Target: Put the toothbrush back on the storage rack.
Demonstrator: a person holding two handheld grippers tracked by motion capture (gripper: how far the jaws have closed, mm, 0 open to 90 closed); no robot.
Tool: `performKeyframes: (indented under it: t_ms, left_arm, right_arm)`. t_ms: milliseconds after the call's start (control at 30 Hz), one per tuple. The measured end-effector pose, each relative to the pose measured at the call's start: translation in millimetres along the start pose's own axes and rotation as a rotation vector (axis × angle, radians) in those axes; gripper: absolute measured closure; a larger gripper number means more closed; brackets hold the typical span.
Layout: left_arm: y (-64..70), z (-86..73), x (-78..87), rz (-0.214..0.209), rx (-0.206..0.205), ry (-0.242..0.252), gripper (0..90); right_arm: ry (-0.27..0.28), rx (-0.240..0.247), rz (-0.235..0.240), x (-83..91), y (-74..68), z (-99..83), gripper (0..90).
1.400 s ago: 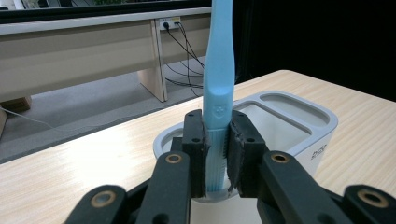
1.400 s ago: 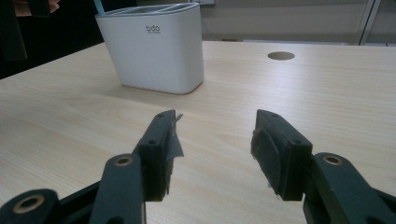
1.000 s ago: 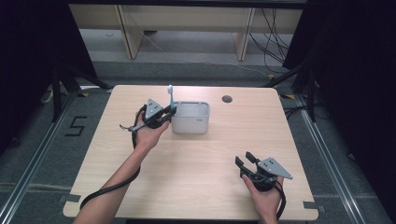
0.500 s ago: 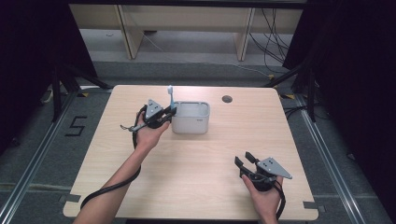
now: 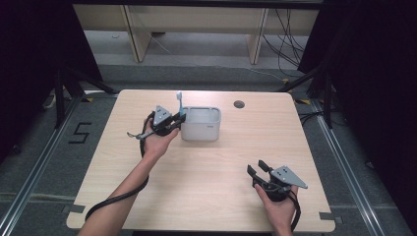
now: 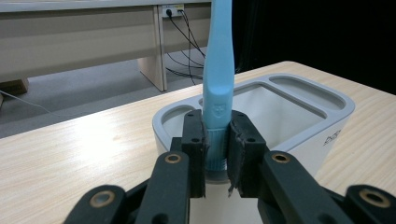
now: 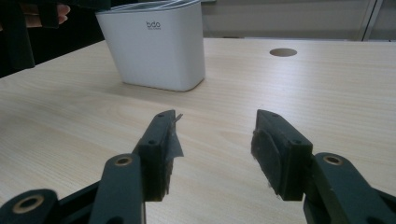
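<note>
A white holder (image 5: 200,124) with several compartments stands on the wooden table (image 5: 206,191), slightly back of centre. My left gripper (image 5: 180,118) is at its left end, shut on an upright light-blue toothbrush (image 5: 179,102). In the left gripper view the toothbrush (image 6: 217,84) stands between the jaws over the holder's (image 6: 299,107) near small compartment; its lower end is hidden. My right gripper (image 5: 257,168) rests near the front right of the table, open and empty. The right gripper view has its open jaws (image 7: 212,149) over bare wood, the holder (image 7: 154,44) beyond.
A round cable hole (image 5: 239,104) lies in the table behind the holder. Black cables trail from both grippers off the front edge. Wooden furniture legs and cables stand on the floor behind the table.
</note>
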State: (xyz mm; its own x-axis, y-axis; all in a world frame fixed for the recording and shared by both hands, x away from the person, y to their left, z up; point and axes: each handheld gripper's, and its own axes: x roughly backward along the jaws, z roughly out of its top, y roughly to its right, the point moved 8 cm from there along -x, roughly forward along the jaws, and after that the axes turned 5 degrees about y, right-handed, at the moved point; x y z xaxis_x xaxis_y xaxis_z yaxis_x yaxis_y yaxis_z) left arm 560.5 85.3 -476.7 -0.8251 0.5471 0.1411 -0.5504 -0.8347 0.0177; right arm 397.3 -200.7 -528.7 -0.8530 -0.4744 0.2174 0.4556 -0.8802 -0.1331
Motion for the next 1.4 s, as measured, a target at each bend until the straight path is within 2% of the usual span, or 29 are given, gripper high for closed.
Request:
performKeyframes:
  t_ms: [100,200,267,333,400,467,633,667,733,867,900,1000,1033,1067,1200,1267,1400]
  left_arm:
    - [-0.5,-0.5,1.0,0.000,0.001,-0.003,77.5]
    - [-0.4,-0.8,1.7,0.000,0.011,0.000,77.3]
    - [-0.7,-0.9,2.8,-0.002,0.013,-0.004,75.9]
    - [0.2,-0.6,4.0,-0.006,0.027,-0.001,74.3]
    - [0.1,-0.7,6.3,-0.004,0.029,0.001,71.2]
    - [-1.5,-0.7,8.2,0.001,0.035,0.006,66.0]
    - [-5.2,-1.1,12.4,0.007,0.035,0.019,55.9]
    - [-5.0,-1.6,13.1,0.006,0.037,0.016,54.1]
    - [-5.6,-2.2,15.1,0.007,0.028,0.018,51.4]
    - [-6.6,-4.4,19.0,0.011,0.036,0.021,47.6]
    - [-6.6,-5.0,20.0,0.011,0.042,0.019,46.8]
    - [-7.8,-6.3,24.4,0.013,0.040,0.013,45.7]
    - [-7.8,-6.7,26.1,0.013,0.041,0.011,45.4]
    - [-8.2,-6.9,28.0,0.015,0.039,0.010,45.0]
    - [-11.6,-8.5,37.3,0.030,0.030,-0.004,44.0]
    - [-12.6,-10.3,43.1,0.041,0.039,-0.015,43.7]
    - [-11.8,-14.5,55.0,0.042,0.046,-0.025,43.2]
  right_arm:
    - [0.005,0.020,-0.002,0.0,1.7,0.6,49.8]
    - [0.003,0.019,-0.005,0.4,1.8,0.5,49.8]
    - [0.005,0.000,0.006,-0.3,-0.1,0.4,49.8]
    - [0.003,0.015,-0.005,0.5,1.4,0.4,49.8]
    - [0.003,0.017,-0.006,0.6,1.7,0.4,49.8]
    - [0.002,-0.002,0.001,0.2,0.2,0.1,49.7]
    - [0.006,0.015,0.006,-0.2,0.8,0.4,49.7]
    - [0.007,-0.001,0.005,-0.8,-0.5,0.0,49.7]
    - [-0.001,-0.002,-0.002,-0.2,-0.3,-0.5,49.6]
    - [0.006,0.003,0.005,-0.5,0.3,-0.1,49.6]
    - [0.011,-0.005,0.005,-1.0,-0.6,0.1,49.6]
    - [0.014,0.011,0.002,-0.7,0.9,0.4,49.6]
    - [0.011,-0.006,0.005,-0.8,-0.6,-0.1,49.6]
    - [0.014,0.013,0.001,-0.7,1.1,0.3,49.6]
    - [0.016,0.016,-0.004,-0.8,1.7,0.4,49.6]
    - [0.009,-0.006,0.003,-0.7,-0.3,-0.4,49.6]
    - [0.017,0.002,0.000,-1.8,0.0,-0.3,49.6]
